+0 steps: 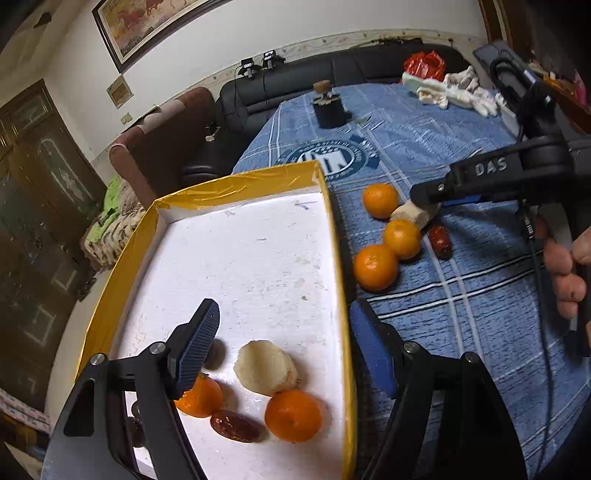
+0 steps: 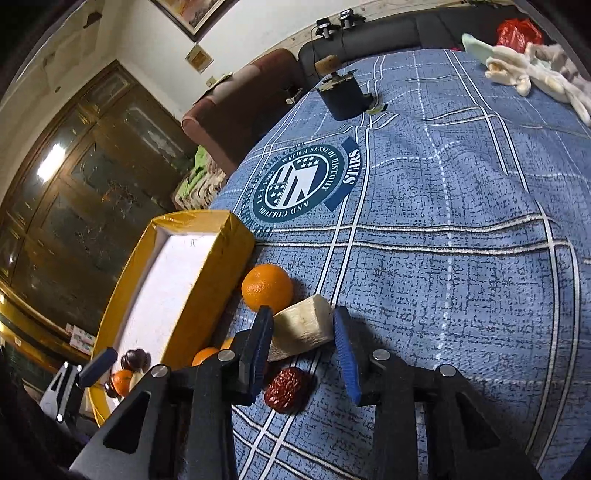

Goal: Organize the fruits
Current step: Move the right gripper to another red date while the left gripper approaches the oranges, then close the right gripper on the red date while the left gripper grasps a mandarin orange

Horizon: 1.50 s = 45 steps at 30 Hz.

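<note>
Left wrist view: my left gripper (image 1: 284, 354) is hanging with jaws spread wide, nothing between them, straddling the right wall of the yellow-rimmed tray (image 1: 334, 236); one finger is inside, the other is over the cloth. In the tray's near end two oranges (image 1: 293, 415), a pale peeled chunk (image 1: 266, 367) and a red date (image 1: 234, 424) are lying close together on the white floor; a dark round fruit is partly hiding behind my finger. Just beside the tray on the blue plaid tablecloth (image 1: 461, 295), three more oranges (image 1: 375, 267) are sitting in a loose row, a second date (image 1: 440, 242) near them.

Right wrist view: my right gripper (image 2: 303, 330) is bracketing a pale wedge-shaped piece (image 2: 303, 326) lying on the cloth. The left pad is touching it and the right pad is sitting at its other end, though I cannot tell if that one is pressing. A wrinkled date (image 2: 288, 387) is lying just under the jaws, an orange (image 2: 266, 288) right behind the wedge, against the tray's outer wall.

Further out, the cloth's round printed crest (image 2: 295, 184) is showing, then a small black box (image 2: 341, 96) with a cork-like knob. Crumpled pale cloths (image 2: 524, 66) and a red bag (image 2: 517, 31) are lying at the far edge. Beyond the table: a dark sofa (image 1: 332, 79), a brown armchair (image 1: 162, 147), a dark wooden cabinet (image 2: 74, 184) and a framed picture (image 1: 147, 22) on the white wall.
</note>
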Available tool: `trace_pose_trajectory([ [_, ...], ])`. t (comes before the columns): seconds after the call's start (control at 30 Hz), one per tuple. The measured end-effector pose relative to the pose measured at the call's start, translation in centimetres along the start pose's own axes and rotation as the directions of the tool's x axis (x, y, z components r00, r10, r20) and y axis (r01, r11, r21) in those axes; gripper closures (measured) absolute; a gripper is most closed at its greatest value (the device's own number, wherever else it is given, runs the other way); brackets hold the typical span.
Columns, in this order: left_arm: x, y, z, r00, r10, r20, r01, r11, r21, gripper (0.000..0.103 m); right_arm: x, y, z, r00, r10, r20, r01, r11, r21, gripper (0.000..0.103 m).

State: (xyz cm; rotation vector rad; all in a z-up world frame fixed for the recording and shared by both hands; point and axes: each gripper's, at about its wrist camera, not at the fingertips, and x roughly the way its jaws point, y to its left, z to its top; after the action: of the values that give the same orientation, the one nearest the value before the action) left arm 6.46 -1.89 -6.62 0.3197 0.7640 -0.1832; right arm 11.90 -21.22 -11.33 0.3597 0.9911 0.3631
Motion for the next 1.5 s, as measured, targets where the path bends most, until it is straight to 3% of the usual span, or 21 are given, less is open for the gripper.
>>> trace_pose_trajectory([
  [0.03, -0.2, 0.0, 0.0, 1.0, -0.013, 0.002, 0.013, 1.0, -0.001, 0.03, -0.3, 0.1, 0.1, 1.0, -0.003, 0.005, 0.003, 1.0, -0.004, 0.075],
  [0.1, -0.7, -0.1, 0.2, 1.0, -0.031, 0.006, 0.031, 1.0, 0.003, 0.03, -1.1, -0.2, 0.5, 1.0, 0.0, 0.019, 0.0, 1.0, -0.01, 0.096],
  [0.17, -1.0, -0.4, 0.4, 0.998, -0.062, 0.012, 0.062, 0.998, 0.005, 0.03, -2.0, -0.8, 0.8, 1.0, -0.002, 0.019, 0.001, 1.0, 0.006, 0.101],
  [0.33, -1.6, -1.3, 0.7, 0.996, -0.09, 0.023, 0.089, 0.996, 0.033, 0.03, -2.2, -1.4, 0.8, 1.0, -0.008, -0.025, 0.007, 0.999, -0.032, 0.096],
  [0.37, -1.5, -1.5, 0.8, 0.994, -0.105, 0.013, 0.105, 0.994, 0.042, 0.03, -2.3, -1.2, 0.7, 0.998, 0.01, -0.06, -0.013, 0.999, -0.046, 0.091],
  [0.4, -1.4, -1.6, 0.7, 0.994, -0.112, 0.008, 0.111, 0.993, 0.046, 0.03, -2.6, -1.1, 0.7, 0.997, 0.018, -0.081, -0.022, 0.999, -0.046, 0.079],
  [0.5, -1.1, -2.0, 0.9, 0.991, -0.134, -0.003, 0.134, 0.989, 0.061, 0.03, -3.7, -0.5, 0.6, 0.995, 0.035, -0.099, -0.045, 0.994, -0.098, 0.064],
  [0.6, -0.5, -2.7, 1.2, 0.99, -0.141, -0.022, 0.142, 0.985, 0.097, 0.03, -3.2, 0.2, 0.1, 0.989, 0.044, -0.144, -0.062, 0.991, -0.121, 0.064],
  [0.8, 0.3, -3.7, 2.3, 0.987, -0.155, -0.044, 0.16, 0.973, 0.164, 0.03, -1.1, 2.1, -1.0, 0.983, -0.023, -0.18, -0.01, 0.984, -0.178, 0.067],
  [1.03, 1.3, -4.0, 3.9, 0.984, -0.163, -0.077, 0.177, 0.952, 0.248, 0.03, 0.6, 4.0, -2.3, 0.973, -0.152, -0.175, 0.096, 0.951, -0.293, 0.075],
  [1.23, 2.4, -5.2, 4.6, 0.977, -0.166, -0.132, 0.204, 0.907, 0.37, 0.03, 0.3, 3.4, -2.2, 0.972, -0.169, -0.164, 0.114, 0.947, -0.3, 0.077],
  [1.43, 3.9, -6.5, 4.8, 0.973, -0.125, -0.195, 0.212, 0.818, 0.535, 0.03, 0.1, 2.7, -2.1, 0.974, -0.133, -0.182, 0.082, 0.96, -0.266, 0.077],
  [1.5, 4.9, -6.4, 4.8, 0.959, -0.137, -0.25, 0.255, 0.803, 0.539, 0.03, 0.0, 2.5, -1.9, 0.975, -0.12, -0.187, 0.07, 0.965, -0.251, 0.077],
])
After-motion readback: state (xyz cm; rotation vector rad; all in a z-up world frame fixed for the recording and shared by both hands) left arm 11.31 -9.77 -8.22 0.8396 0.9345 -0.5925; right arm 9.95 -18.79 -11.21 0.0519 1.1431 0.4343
